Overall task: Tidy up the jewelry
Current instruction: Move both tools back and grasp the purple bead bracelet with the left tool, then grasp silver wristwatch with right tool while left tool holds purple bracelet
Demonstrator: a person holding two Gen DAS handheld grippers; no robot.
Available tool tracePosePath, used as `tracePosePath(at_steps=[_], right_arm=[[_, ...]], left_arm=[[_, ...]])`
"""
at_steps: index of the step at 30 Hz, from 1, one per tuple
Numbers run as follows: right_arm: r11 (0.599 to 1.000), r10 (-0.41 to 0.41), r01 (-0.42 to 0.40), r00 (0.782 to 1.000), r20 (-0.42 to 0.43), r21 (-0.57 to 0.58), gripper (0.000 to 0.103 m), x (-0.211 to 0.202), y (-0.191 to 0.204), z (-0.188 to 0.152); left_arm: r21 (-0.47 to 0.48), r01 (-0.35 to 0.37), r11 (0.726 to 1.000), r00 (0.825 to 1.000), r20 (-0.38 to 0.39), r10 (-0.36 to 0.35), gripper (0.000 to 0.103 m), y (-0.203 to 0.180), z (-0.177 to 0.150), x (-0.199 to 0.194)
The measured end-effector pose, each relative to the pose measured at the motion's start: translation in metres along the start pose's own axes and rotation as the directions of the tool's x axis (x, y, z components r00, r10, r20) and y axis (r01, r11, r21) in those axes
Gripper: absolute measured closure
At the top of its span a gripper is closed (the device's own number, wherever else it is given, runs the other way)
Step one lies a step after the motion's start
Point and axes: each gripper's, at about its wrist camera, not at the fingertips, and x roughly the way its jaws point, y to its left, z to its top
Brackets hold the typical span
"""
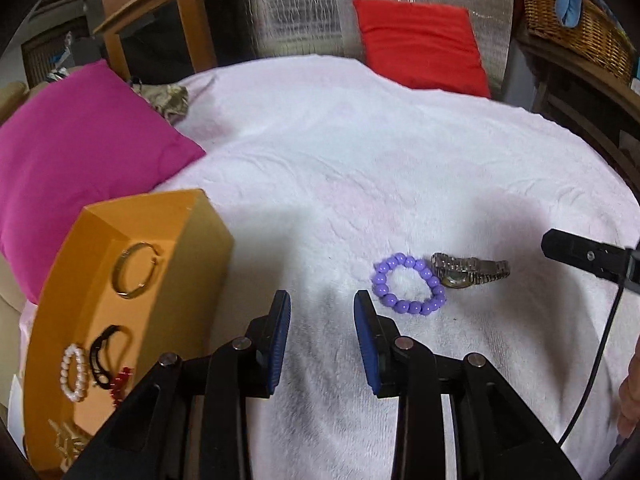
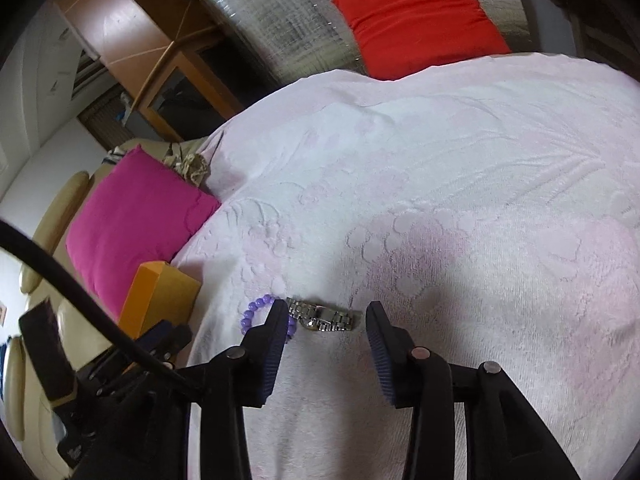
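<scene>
Your right tool point(image 2: 326, 312) is open and empty, its fingers spread either side of the watch point(image 2: 320, 317) on the bed point(image 2: 460, 184), looking lined up to take it across the band. The watch lies flat, touching the right side of the purple bead bracelet point(image 1: 408, 289). My read: those two are what's left to sort.

Your left tool point(image 1: 322, 300) is also open and empty, hovering over bare bedspread left of the bracelet, between it and the orange box point(image 1: 200, 264). It seems parked to stay clear, or to steady the box.

The box sits well left of the bracelet, against the pink cushion point(image 1: 80, 152). Inside it: a gold bangle point(image 1: 134, 270), a black band point(image 1: 108, 354), a pearl bracelet point(image 1: 74, 372) and something small and red point(image 1: 120, 382).

Hard to see:
- Right view: your near finger covers part of the bracelet, so I can't tell whether it will catch a bead on closing.
- The watch face is too small to read.
- Left view: the near end of the box is cut off by the tool body; a pale item there is unidentifiable.
- The red piece is half hidden.
- Only the tip of the right tool shows in the left view, to the right of the watch.
</scene>
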Motion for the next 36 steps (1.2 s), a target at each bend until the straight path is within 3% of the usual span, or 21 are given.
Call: tracePosePath(at_steps=[8, 19, 21, 25, 28, 36], right_arm=[[0.995, -0.027, 0.024, 0.999, -0.024, -0.102, 0.06, 0.012, 0.002, -0.006], [0.996, -0.019, 0.016, 0.999, -0.028, -0.086, 0.06, 0.015, -0.01, -0.008], [0.996, -0.007, 0.004, 1.0, -0.027, -0.093, 0.06, 0.016, -0.009, -0.008], [0.994, -0.003, 0.0, 1.0, -0.03, -0.111, 0.06, 0.018, -0.008, -0.008], [0.993, -0.001, -0.002, 0.999, -0.032, -0.117, 0.06, 0.019, -0.009, -0.008], [0.987, -0.012, 0.008, 1.0, -0.026, -0.16, 0.06, 0.027, 0.002, -0.01]], left_arm=[[-0.013, 0.094, 0.995, 0.995, -0.045, -0.094, 0.07, -0.014, 0.005, 0.025], [-0.05, 0.16, 0.986, 0.984, -0.072, -0.163, 0.07, -0.029, 0.017, 0.044], [-0.037, 0.155, 0.987, 0.985, -0.071, -0.158, 0.071, -0.032, 0.016, 0.046], [0.004, 0.102, 0.995, 0.992, -0.074, -0.101, 0.093, -0.034, 0.014, 0.048], [-0.031, 0.121, 0.992, 0.989, -0.084, -0.124, 0.094, -0.026, 0.015, 0.048], [-0.051, 0.054, 0.997, 0.994, -0.092, -0.059, 0.094, -0.003, 0.015, 0.041]])
